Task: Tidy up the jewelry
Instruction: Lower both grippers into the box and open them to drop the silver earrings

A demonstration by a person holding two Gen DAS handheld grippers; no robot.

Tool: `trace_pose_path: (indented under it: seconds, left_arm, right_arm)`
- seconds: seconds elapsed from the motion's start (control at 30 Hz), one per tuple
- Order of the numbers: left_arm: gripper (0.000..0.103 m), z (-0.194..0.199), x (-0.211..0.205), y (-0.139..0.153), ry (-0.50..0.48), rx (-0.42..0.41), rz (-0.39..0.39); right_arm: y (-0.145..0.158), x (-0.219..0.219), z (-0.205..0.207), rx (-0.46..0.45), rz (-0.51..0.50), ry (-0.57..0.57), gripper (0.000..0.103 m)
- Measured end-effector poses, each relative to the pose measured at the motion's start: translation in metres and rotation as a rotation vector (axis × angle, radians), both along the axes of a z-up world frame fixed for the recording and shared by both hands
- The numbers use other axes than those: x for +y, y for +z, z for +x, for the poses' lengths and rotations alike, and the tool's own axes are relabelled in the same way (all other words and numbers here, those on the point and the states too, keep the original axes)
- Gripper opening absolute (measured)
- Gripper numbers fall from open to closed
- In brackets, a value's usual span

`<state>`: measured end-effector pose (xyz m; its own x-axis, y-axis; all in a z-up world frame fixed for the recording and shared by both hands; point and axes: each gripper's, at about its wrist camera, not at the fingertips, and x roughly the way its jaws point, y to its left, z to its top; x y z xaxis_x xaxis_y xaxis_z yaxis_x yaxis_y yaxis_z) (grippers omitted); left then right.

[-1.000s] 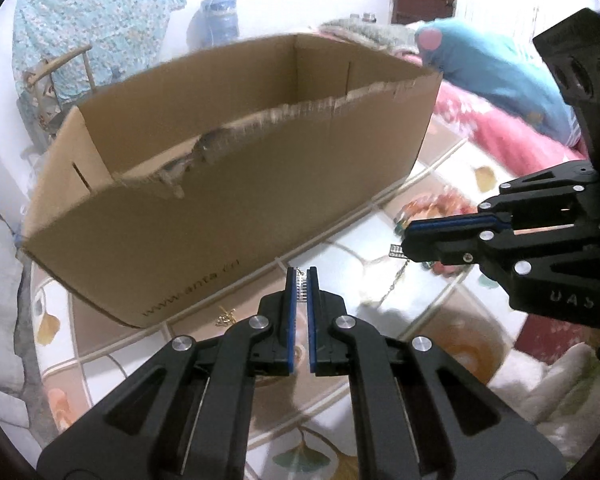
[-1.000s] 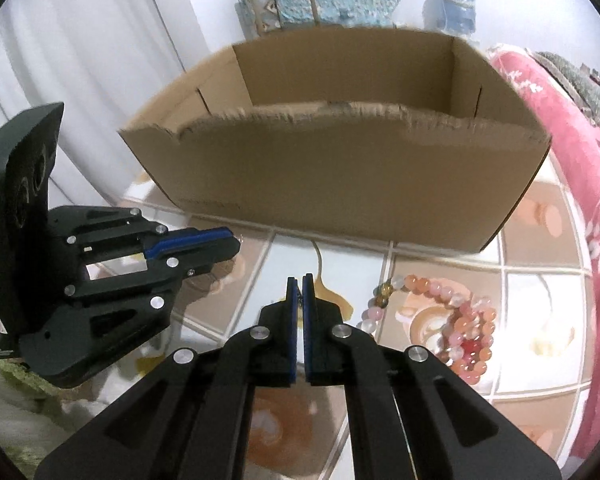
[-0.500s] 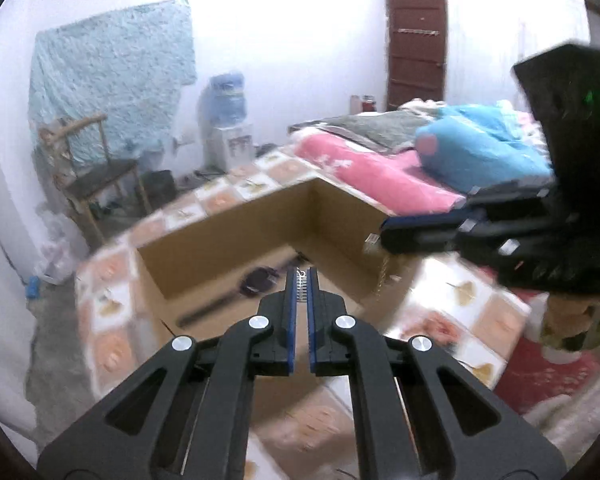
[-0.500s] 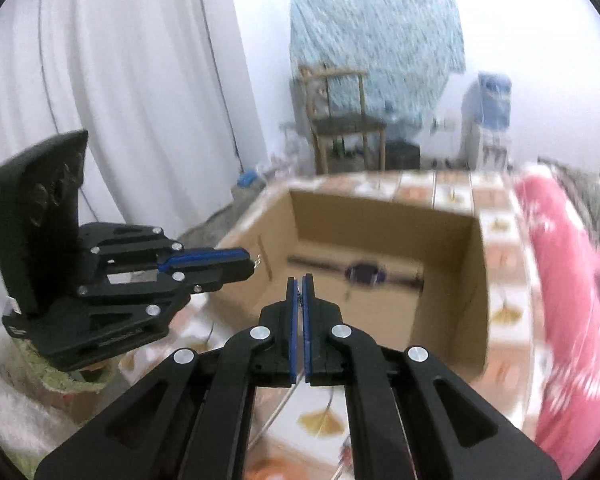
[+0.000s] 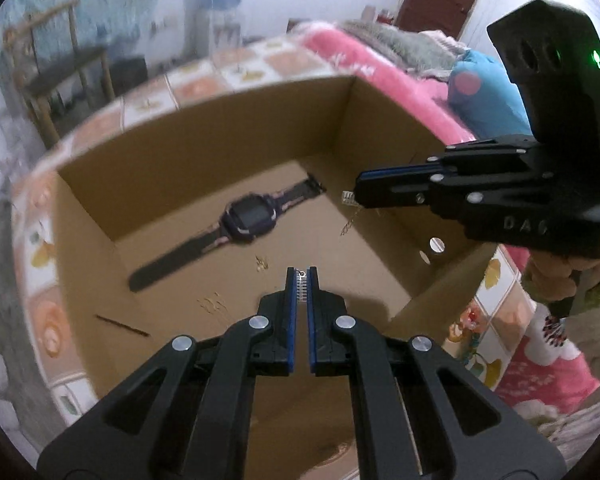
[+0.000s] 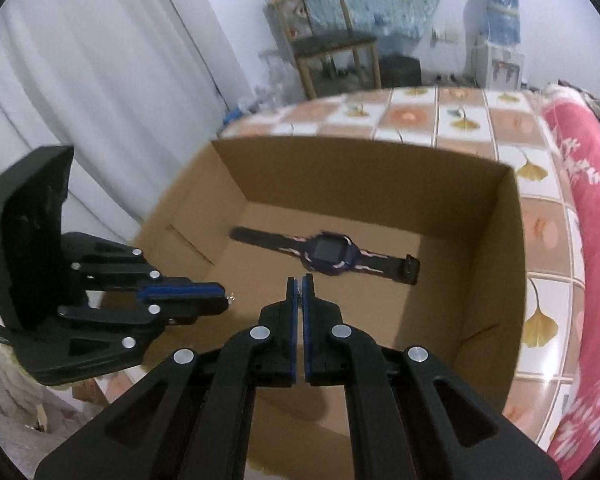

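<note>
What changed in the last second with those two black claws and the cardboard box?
Both claws rose from tabletop level in front of the cardboard box to above its open top, so the watch inside now shows. The left gripper kept its small silver piece pinched, and the right gripper stayed shut on the thin chain, which now dangles over the box. Nothing was let go.

A thin gold-coloured chain necklace with small silver toothed end clasps (image 5: 302, 286) is suspended above the open brown cardboard box (image 5: 380, 120), one end at each side. A dark purple-and-pink smartwatch with black straps (image 5: 249, 219) lies flat, face up, on the box floor toward the far wall.
</note>
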<state>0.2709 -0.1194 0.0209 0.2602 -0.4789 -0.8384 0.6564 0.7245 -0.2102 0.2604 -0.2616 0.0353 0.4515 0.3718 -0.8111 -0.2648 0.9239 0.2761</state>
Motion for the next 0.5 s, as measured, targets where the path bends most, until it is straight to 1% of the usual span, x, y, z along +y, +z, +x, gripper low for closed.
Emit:
trace_pose_path:
  seconds: [0.1, 0.23, 0.3, 0.37, 0.43, 0.5]
  left_arm:
    - [0.004, 0.008, -0.003, -0.009, 0.020, 0.052, 0.001]
    - [0.007, 0.013, -0.003, -0.015, 0.032, 0.094, -0.014]
    - [0.017, 0.012, -0.002, -0.014, 0.040, 0.100, -0.022]
    - [0.020, 0.011, 0.000, -0.010, 0.044, 0.098, -0.024]
    - [0.022, 0.010, 0.003, -0.005, 0.054, 0.082, -0.037]
    - [0.030, 0.008, 0.006, 0.001, 0.064, 0.063, -0.049]
  right_arm:
    - [-0.012, 0.000, 0.008, 0.032, -0.030, -0.009, 0.002]
    - [-0.012, -0.004, 0.010, 0.035, -0.040, -0.030, 0.003]
    - [-0.013, -0.008, 0.010, 0.038, -0.031, -0.047, 0.003]
    - [-0.012, -0.012, 0.010, 0.035, -0.024, -0.059, 0.004]
    - [-0.009, -0.017, 0.008, 0.025, -0.001, -0.064, 0.008]
    - [-0.004, -0.022, 0.005, 0.002, 0.024, -0.076, 0.028]
